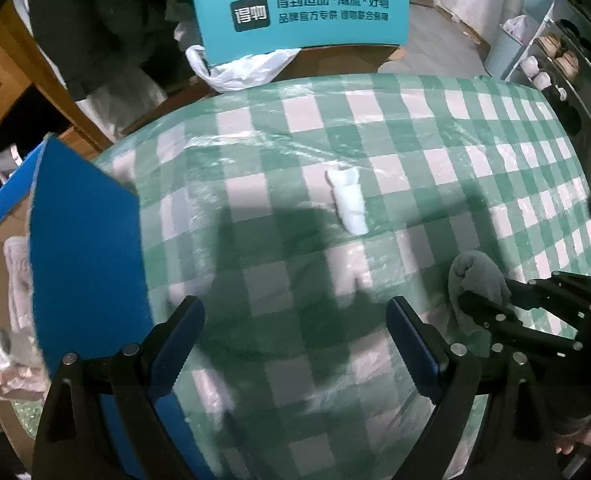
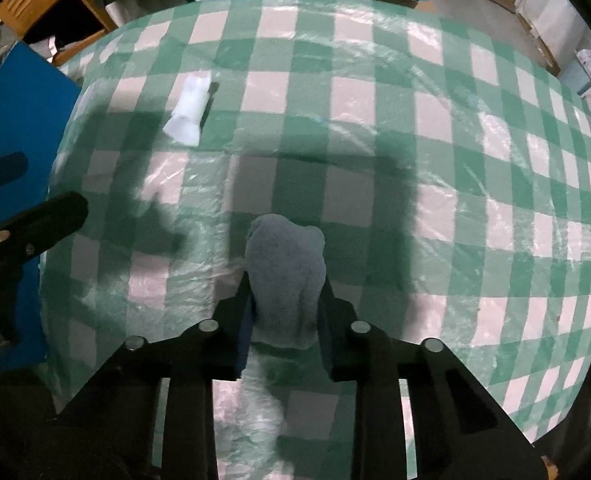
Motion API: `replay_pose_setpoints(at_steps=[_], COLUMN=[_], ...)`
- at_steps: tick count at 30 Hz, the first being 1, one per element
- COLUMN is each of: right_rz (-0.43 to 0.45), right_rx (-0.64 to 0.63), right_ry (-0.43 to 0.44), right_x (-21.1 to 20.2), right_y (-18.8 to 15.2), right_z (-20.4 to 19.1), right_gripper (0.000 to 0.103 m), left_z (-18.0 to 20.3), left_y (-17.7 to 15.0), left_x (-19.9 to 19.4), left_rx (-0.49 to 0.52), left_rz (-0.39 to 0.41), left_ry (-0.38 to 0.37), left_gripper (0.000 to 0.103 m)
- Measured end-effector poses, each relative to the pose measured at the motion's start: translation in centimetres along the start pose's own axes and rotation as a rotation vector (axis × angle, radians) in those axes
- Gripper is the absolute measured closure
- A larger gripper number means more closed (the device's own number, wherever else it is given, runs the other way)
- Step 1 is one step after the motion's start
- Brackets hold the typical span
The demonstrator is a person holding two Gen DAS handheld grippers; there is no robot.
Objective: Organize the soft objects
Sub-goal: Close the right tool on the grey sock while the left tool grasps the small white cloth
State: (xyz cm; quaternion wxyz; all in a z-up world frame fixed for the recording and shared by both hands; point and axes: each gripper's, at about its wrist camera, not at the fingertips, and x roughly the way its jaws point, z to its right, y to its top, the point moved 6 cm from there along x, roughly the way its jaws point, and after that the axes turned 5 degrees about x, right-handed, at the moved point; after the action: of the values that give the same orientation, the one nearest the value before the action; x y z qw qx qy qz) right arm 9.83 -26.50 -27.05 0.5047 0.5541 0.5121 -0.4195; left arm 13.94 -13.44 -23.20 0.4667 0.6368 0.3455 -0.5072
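A grey soft cloth bundle [image 2: 285, 276] is clamped between the fingers of my right gripper [image 2: 285, 300], held over the green-and-white checked table [image 2: 415, 160]. It also shows in the left wrist view [image 1: 475, 280], at the right. A white rolled soft item [image 1: 349, 200] lies on the table's middle; in the right wrist view [image 2: 189, 110] it is at the far left. My left gripper [image 1: 295, 320] is open and empty above the table's near left part, beside a blue box [image 1: 83, 248].
The blue box stands at the table's left edge [image 2: 11, 120], with crumpled items inside [image 1: 11, 320]. A teal sign [image 1: 299, 12] and a white plastic bag [image 1: 239, 68] lie beyond the far edge. Shelves with cups [image 1: 551, 60] stand at the right.
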Motion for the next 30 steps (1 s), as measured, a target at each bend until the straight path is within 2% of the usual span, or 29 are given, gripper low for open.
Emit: replay_pose_setpoints(at_steps=[17,30], right_rz=[0.060,0.071], right_rx=[0.071,0.097], right_ry=[-0.011,0.002], right_x=[-1.2,-1.9], right_y=[2.3,1.7], right_z=[3.9,4.7], right_gripper=[0.079,0.079], left_z=[2.1,3.2], left_y=[4.7,6.2], left_x=[2.7,4.5], left_rx=[-0.064,-0.056], left_rz=[0.021,0.017], left_ry=[-0.055,-0.030], left_gripper=[0.010,0.010])
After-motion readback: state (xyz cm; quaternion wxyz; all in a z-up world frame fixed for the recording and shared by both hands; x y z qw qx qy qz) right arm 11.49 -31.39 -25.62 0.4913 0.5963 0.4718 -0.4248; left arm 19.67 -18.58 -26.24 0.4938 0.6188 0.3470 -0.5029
